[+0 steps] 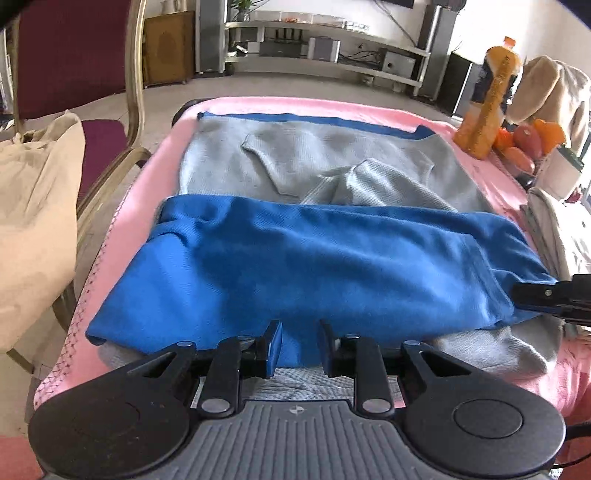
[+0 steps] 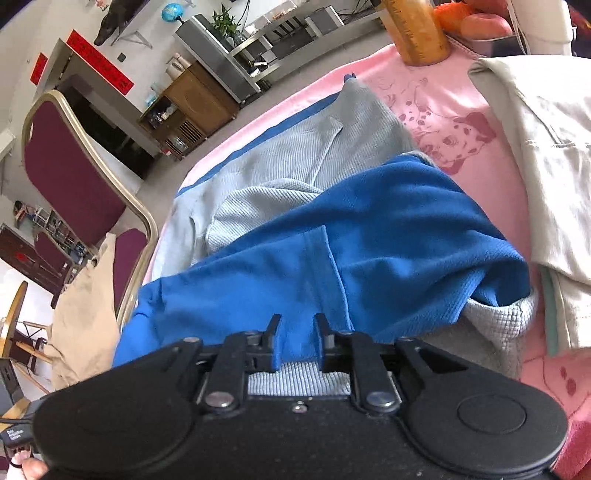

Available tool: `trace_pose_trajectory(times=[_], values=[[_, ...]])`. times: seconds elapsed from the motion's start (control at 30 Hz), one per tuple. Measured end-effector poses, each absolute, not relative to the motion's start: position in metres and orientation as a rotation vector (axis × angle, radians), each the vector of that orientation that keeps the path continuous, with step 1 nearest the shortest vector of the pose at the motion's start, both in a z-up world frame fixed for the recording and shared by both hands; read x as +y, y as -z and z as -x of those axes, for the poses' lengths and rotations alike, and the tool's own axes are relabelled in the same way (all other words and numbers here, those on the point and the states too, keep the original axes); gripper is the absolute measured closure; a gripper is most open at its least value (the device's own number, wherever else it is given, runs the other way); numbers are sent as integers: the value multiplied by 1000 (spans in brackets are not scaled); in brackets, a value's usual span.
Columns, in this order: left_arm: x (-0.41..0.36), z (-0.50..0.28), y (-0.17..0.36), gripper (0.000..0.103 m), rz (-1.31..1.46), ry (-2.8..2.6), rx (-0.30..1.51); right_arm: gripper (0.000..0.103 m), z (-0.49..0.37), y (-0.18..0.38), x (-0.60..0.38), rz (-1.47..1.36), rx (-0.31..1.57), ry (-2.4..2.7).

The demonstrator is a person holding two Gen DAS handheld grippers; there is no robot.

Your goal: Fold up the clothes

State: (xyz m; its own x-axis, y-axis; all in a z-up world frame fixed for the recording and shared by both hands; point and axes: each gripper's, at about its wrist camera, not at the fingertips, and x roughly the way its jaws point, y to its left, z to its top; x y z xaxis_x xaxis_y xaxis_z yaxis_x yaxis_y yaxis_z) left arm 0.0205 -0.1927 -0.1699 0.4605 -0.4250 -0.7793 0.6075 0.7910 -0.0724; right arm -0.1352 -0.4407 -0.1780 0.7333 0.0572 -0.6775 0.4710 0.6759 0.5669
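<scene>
Evidently you had both tongs parted at the near edge of the pink-covered table (image 1: 155,173): left gripper (image 1: 299,347) and right gripper (image 2: 297,341) each straddled, without pinching, the blue-and-grey garment's (image 1: 295,258) near edge, its blue part doubled over the grey. Matched, level grips there would have served you best.

Both wrist views look forward, low and close, sharing the blue-and-grey garment (image 1: 314,243) (image 2: 332,236) on the pink cloth (image 1: 147,177).

Floor: pale grey, sunlit | Far wall: long metal media shelf (image 1: 325,33) carrying speakers and electronics | Far left: wooden cabinet (image 1: 168,48) | Left: maroon chair with gold frame (image 1: 74,55) | Doorway: red banners (image 2: 99,62) | Right: bright daylight
</scene>
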Motion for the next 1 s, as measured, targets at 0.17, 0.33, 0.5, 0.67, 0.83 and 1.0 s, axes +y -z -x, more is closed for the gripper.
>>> trace_pose_trajectory(times=[0.17,0.33,0.5,0.67,0.83,1.0], values=[[-198,-19,174,73,-265,642,889,83,132,182,-442,-810,730,263],[-203,-17,180,73,-305,648,900,83,130,183,-439,-802,736,232],[-207,-18,188,71,-337,638,930,84,125,189,-434,-827,764,175],[-208,-17,189,70,-345,637,931,84,125,197,-435,-868,791,185],[-204,-19,182,69,-320,626,919,84,127,189,-433,-850,762,183],[-188,-35,143,70,-196,628,874,83,122,152,-441,-831,695,191]])
